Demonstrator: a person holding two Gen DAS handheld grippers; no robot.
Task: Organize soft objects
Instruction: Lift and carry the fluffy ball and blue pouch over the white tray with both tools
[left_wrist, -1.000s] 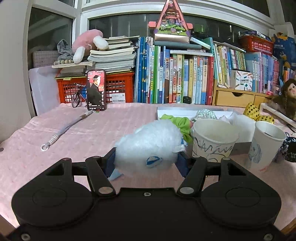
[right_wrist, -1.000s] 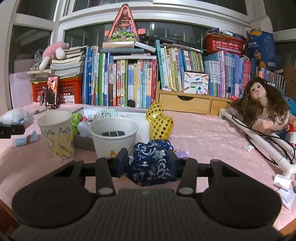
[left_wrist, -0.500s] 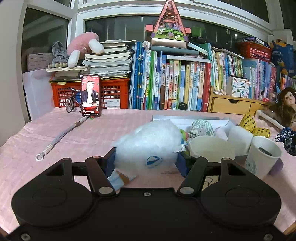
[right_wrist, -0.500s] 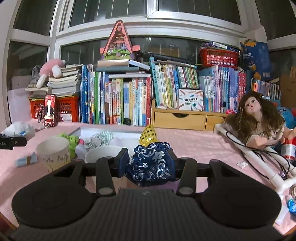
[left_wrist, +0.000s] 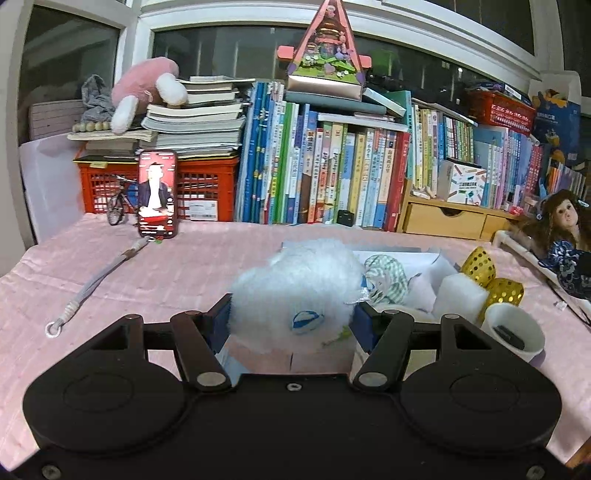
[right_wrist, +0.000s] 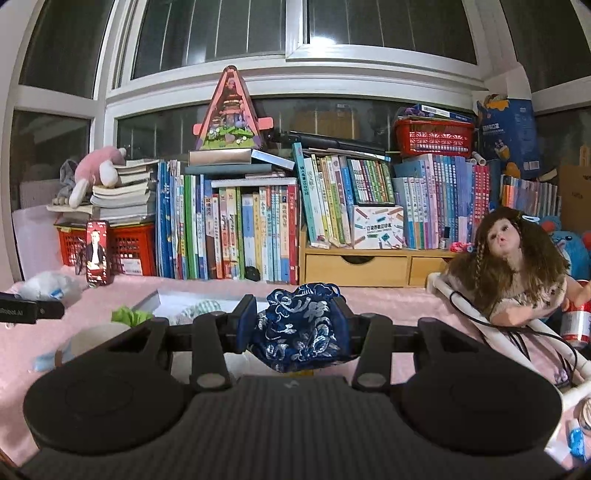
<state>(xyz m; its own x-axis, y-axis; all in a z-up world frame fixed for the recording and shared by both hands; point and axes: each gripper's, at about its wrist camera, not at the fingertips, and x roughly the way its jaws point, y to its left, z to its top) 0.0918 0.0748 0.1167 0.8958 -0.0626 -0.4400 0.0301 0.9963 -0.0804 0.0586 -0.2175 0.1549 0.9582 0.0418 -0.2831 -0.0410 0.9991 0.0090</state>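
Observation:
My left gripper (left_wrist: 291, 321) is shut on a white fluffy cotton ball (left_wrist: 295, 284) with a blue mark, held above the pink tablecloth near the white box (left_wrist: 410, 254). My right gripper (right_wrist: 295, 328) is shut on a blue floral cloth pouch (right_wrist: 299, 332), held high over the table. The box holds a green-striped cloth (left_wrist: 388, 273), white foam pieces (left_wrist: 461, 295) and a green cloth (right_wrist: 129, 315). The left gripper and its cotton ball show at the far left of the right wrist view (right_wrist: 48, 288).
Two paper cups (left_wrist: 513, 332) (right_wrist: 96, 336) stand in front of the box. A gold sequin bow (left_wrist: 491, 273) lies beside it. A doll (right_wrist: 513, 258) on white tubes lies at right. A phone (left_wrist: 157, 194), toy bicycle, lanyard (left_wrist: 92, 284), books and red crates line the back.
Both grippers have risen and tilted upward with their loads. The left one moved toward the box; the cups now sit lower in both views.

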